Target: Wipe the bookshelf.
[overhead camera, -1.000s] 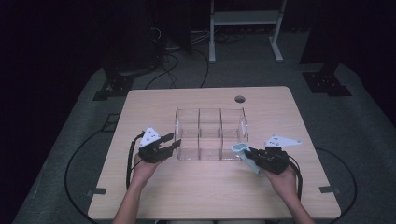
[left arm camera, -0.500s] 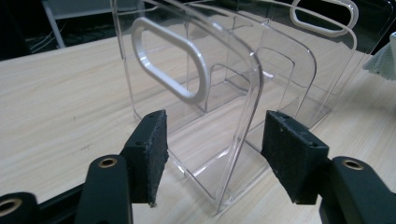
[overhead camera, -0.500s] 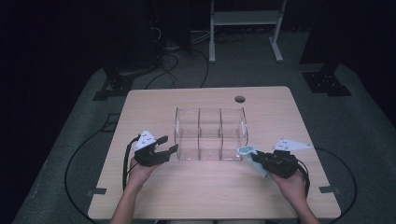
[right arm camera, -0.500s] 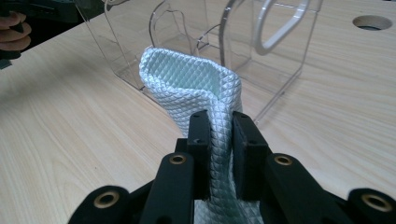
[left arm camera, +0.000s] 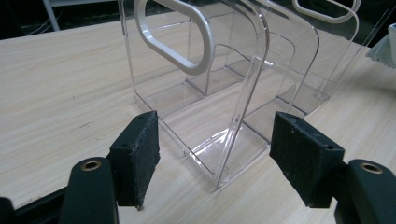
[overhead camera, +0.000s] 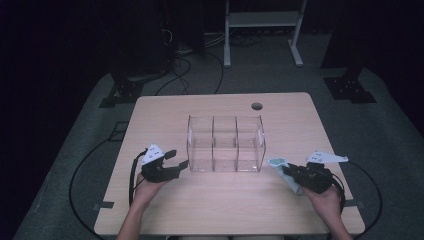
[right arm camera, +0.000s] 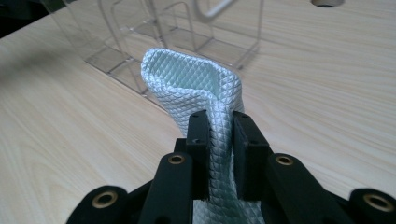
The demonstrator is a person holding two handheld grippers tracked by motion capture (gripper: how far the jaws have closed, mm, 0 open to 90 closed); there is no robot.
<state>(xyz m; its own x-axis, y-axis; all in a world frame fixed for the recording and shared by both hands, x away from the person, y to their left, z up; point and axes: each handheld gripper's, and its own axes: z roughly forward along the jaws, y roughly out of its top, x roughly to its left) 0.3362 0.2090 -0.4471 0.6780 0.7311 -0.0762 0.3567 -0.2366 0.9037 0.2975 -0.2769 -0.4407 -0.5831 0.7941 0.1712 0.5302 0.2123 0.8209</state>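
Left gripper [overhead camera: 175, 161] sits by the table's [overhead camera: 165, 107] left edge, jaws just been spreading apart, nothing pinched, right at the clear organizer's [overhead camera: 225, 145] left end. Right gripper [overhead camera: 286, 170], near the right edge, is pinching a pale quilted cloth [overhead camera: 280, 167] beside the organizer's right end.

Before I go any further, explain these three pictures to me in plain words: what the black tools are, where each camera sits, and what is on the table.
A person sits at a wooden table and holds a hand tool with two black fingers in each hand. One picture looks down from above. The other two come from small cameras riding on the tools.

On the table stands a clear plastic organizer with three compartments.

The left gripper rests beside the organizer's left end. Its fingers have just been opening and now stand apart on either side of the organizer's near corner, not pressing it.

The right gripper is clamped on a pale quilted cloth, to the right of the organizer.
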